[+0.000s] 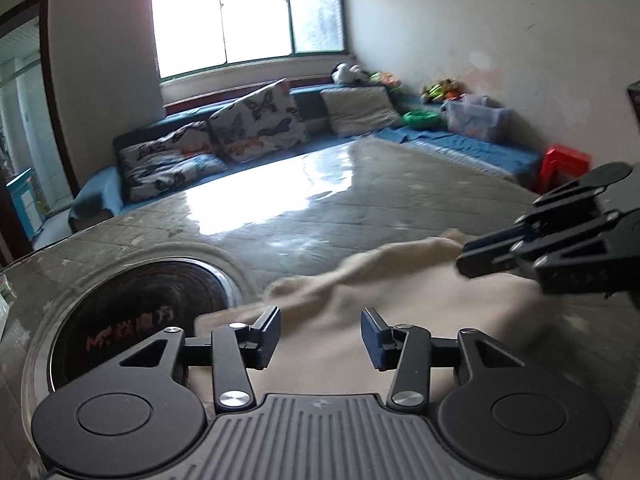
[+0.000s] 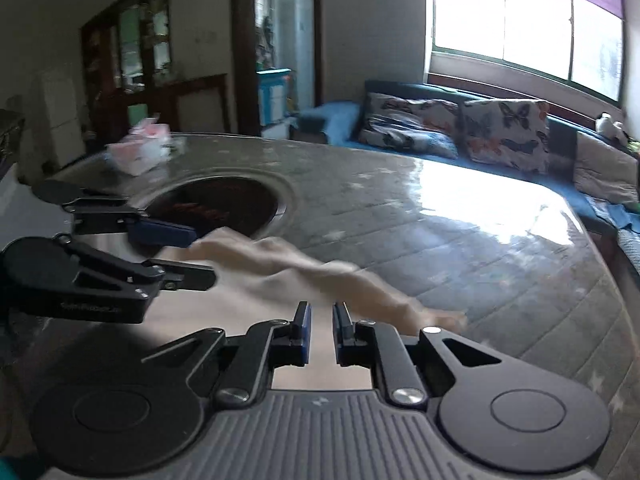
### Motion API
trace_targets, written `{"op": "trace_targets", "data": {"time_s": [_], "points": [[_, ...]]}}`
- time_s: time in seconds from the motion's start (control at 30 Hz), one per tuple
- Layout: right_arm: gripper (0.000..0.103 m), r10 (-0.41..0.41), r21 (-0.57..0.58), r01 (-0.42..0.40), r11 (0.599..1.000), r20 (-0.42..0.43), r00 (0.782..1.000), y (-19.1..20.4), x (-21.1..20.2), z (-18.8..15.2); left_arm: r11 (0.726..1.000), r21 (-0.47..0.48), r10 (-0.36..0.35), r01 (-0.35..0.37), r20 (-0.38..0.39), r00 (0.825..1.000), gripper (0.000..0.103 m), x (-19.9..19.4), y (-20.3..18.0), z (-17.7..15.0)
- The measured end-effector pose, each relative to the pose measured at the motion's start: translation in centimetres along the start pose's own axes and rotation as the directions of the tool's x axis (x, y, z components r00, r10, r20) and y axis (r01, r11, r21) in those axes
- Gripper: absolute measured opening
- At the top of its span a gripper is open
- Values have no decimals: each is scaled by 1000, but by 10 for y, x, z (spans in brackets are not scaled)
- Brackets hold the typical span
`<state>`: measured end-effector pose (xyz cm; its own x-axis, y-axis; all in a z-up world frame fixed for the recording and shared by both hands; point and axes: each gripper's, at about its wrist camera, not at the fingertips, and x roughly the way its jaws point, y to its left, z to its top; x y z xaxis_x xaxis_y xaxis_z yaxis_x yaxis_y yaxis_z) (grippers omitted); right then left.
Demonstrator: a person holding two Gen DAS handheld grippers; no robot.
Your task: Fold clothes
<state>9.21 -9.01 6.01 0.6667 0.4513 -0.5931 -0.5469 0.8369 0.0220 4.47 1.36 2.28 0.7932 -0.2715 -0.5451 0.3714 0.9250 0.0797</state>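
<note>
Glossy grey table (image 1: 360,208) with a dark round inset burner (image 1: 136,320) at near left; blue sofa (image 1: 104,184) with butterfly cushions (image 1: 256,120) under the far window (image 1: 248,16). Beige garment (image 1: 400,280): crumpled on the near table, long axis running left to right, blurred. Left gripper (image 1: 320,338): fingers spread, over the cloth. Right gripper (image 2: 322,332): fingers narrowly parted, over the cloth; grip on it cannot be told.

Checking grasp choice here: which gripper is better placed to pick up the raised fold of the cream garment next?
Probably the left gripper: its jaws are wide open with the cream garment directly ahead. The right gripper has only a narrow gap and sits over flat cloth on the table.
</note>
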Motion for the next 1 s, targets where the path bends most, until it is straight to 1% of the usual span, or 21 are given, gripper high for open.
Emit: {"op": "trace_targets", "data": {"time_s": [0.07, 0.17, 0.3, 0.4, 0.47, 0.53, 0.63, 0.73, 0.8, 0.9, 1.0], "points": [[11, 20, 1, -20, 1000, 8, 1000, 11, -8, -9, 1000, 3, -27, 27, 8, 1000, 36, -11, -10, -8], [11, 36, -9, -36, 999, 18, 999, 25, -10, -20, 999, -2, -51, 51, 10, 999, 28, -13, -16, -17], [11, 48, 17, -49, 999, 24, 999, 32, -5, -29, 998, -28, -51, 51, -17, 999, 28, -7, -15, -26], [11, 47, 35, -47, 998, 9, 999, 31, 4, -39, 998, -49, -47, 45, -42, 998, 28, 1, -10, -34], [11, 42, 36, -43, 998, 25, 999, 28, 7, -44, 996, -73, -50, 47, -44, 998, 29, 3, -6, -37], [12, 35, 68, -38, 997, 35, 999, 24, 3, -45, 995, -91, -54, 50, -42, 998, 30, 2, -3, -38], [12, -12, 85, 8, 996, 40, 999, 17, -5, -51, 994, -96, -56, 52, -40, 998, 30, 0, -1, -40], [12, -28, 164, 21, 986, 44, 999, -3, -10, -61, 994, -101, -56, 51, -40, 998, 30, 1, -1, -40], [11, -44, 191, 33, 981, 50, 998, -10, -14, -64, 993, -104, -55, 51, -40, 998, 30, 1, 0, -40], [11, -84, 197, 75, 978, 41, 996, -16, -13, -68, 992, -116, -61, 56, -41, 997, 31, 2, 2, -39], [11, -82, 185, 75, 980, 30, 996, -17, -12, -67, 990, -130, -60, 54, -41, 997, 31, 1, 5, -37]]}}
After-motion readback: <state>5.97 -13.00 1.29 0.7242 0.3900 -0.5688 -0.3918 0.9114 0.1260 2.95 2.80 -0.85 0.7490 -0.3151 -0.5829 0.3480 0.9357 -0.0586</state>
